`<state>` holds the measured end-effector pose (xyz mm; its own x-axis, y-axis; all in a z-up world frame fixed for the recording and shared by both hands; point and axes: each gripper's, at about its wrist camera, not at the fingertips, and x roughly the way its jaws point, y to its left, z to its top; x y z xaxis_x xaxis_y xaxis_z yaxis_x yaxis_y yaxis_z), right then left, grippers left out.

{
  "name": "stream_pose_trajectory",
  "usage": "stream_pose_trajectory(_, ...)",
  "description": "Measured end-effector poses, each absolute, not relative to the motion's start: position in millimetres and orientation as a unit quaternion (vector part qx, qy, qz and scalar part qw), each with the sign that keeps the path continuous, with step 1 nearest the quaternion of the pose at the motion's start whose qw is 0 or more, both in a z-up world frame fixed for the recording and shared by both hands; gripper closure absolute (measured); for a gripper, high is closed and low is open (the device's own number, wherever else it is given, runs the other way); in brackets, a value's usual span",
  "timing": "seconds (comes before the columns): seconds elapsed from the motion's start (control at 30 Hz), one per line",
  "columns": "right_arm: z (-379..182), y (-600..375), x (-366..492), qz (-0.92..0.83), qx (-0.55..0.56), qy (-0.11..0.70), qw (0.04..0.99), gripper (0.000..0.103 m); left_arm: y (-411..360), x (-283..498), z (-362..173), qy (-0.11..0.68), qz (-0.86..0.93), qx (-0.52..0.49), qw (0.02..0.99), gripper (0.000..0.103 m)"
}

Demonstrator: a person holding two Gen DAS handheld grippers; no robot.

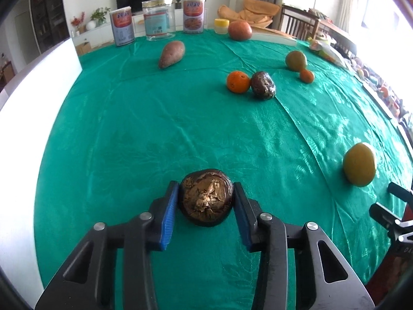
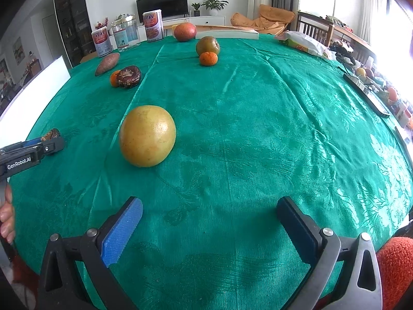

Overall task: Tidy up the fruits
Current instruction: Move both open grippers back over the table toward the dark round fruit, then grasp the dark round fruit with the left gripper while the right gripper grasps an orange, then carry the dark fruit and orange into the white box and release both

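Observation:
My left gripper [image 1: 206, 190] is shut on a dark brown wrinkled fruit [image 1: 205, 200], its blue pads against both sides, low over the green tablecloth [image 1: 155, 134]. It also shows in the right wrist view [image 2: 51, 139] at far left. My right gripper [image 2: 209, 206] is open and empty, with a large yellow fruit [image 2: 147, 136] ahead to its left; that fruit also shows in the left wrist view [image 1: 359, 164]. Farther off lie an orange [image 1: 238, 81] touching a second brown fruit [image 1: 262, 85], a green fruit [image 1: 295, 60] with a small orange [image 1: 306, 75], a sweet potato [image 1: 172, 54] and a red fruit [image 1: 239, 30].
Two cans [image 1: 122, 28] [image 1: 193, 15], a clear jar [image 1: 158, 19] and a yellow-lidded tub [image 1: 221, 25] stand at the table's far edge. A white board [image 1: 33, 82] runs along the left side. A snack bag [image 2: 302, 41] and clutter line the right edge.

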<state>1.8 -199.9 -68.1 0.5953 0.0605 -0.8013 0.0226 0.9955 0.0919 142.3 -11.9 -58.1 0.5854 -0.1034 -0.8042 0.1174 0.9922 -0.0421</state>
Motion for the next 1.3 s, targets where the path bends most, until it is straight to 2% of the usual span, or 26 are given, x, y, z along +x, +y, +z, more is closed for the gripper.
stream_pose_trajectory(0.07, -54.5, -216.2, 13.8, 0.016, 0.082, 0.442, 0.893, 0.0, -5.9, 137.8, -57.2, 0.45, -0.063, -0.007, 0.891, 0.061)
stream_pose_trajectory(0.17, -28.4, -227.9, 63.1, 0.036, 0.071, 0.437, 0.896, 0.001, 3.8, 129.5, -56.8, 0.449, -0.054, -0.021, 0.892, 0.061)
stream_pose_trajectory(0.23, -20.0, -229.8, 112.7, 0.061, 0.063, 0.459, 0.884, 0.008, 10.2, 125.5, -55.9, 0.451, -0.051, -0.041, 0.89, 0.061)
stream_pose_trajectory(0.27, -18.2, -230.0, 138.3, 0.067, 0.061, 0.469, 0.878, 0.019, 12.7, 123.6, -54.9, 0.453, -0.049, -0.049, 0.889, 0.061)
stream_pose_trajectory(0.3, -18.9, -230.0, 163.3, 0.076, 0.065, 0.483, 0.87, 0.025, 14.7, 122.2, -53.4, 0.454, -0.048, -0.055, 0.888, 0.061)
stream_pose_trajectory(0.37, -26.7, -229.9, 207.8, 0.083, 0.088, 0.511, 0.851, 0.028, 18.1, 118.7, -49.4, 0.456, -0.047, -0.066, 0.886, 0.061)
stream_pose_trajectory(0.43, -34.8, -226.5, 239.5, 0.073, 0.095, 0.523, 0.844, 0.037, 20.3, 114.5, -43.7, 0.456, -0.048, -0.07, 0.886, 0.061)
stream_pose_trajectory(0.53, -45.1, -216.2, 265.9, 0.061, 0.08, 0.532, 0.841, 0.041, 24.6, 109.5, -35.2, 0.455, -0.049, -0.07, 0.886, 0.061)
stream_pose_trajectory(0.57, -47.8, -213.4, 270.6, 0.06, 0.079, 0.534, 0.839, 0.047, 26.1, 108.0, -33.2, 0.455, -0.049, -0.07, 0.886, 0.061)
stream_pose_trajectory(0.6, -51.7, -210.7, 273.1, 0.06, 0.077, 0.537, 0.838, 0.063, 27.5, 106.6, -31.7, 0.455, -0.049, -0.07, 0.886, 0.061)
stream_pose_trajectory(0.63, -54.8, -210.1, 274.8, 0.059, 0.074, 0.542, 0.835, 0.073, 28.8, 105.8, -30.3, 0.455, -0.049, -0.071, 0.886, 0.061)
stream_pose_trajectory(0.77, -45.7, -207.3, 257.7, 0.07, 0.077, 0.53, 0.842, 0.073, 35.2, 102.6, -22.9, 0.454, -0.055, -0.088, 0.885, 0.061)
stream_pose_trajectory(0.93, 0.0, -166.2, 214.5, 0.146, 0.043, 0.515, 0.844, 0.073, 51.1, 93.1, 8.7, 0.435, -0.071, -0.12, 0.89, 0.062)
stream_pose_trajectory(1.13, 52.2, -29.4, 152.4, 0.316, -0.003, 0.491, 0.812, 0.073, 104.9, 64.1, 62.4, 0.387, -0.032, -0.127, 0.913, 0.061)
stream_pose_trajectory(1.3, 70.6, 94.7, 106.4, 0.433, -0.023, 0.473, 0.767, 0.073, 167.7, 38.6, 79.3, 0.369, 0.031, -0.113, 0.922, 0.061)
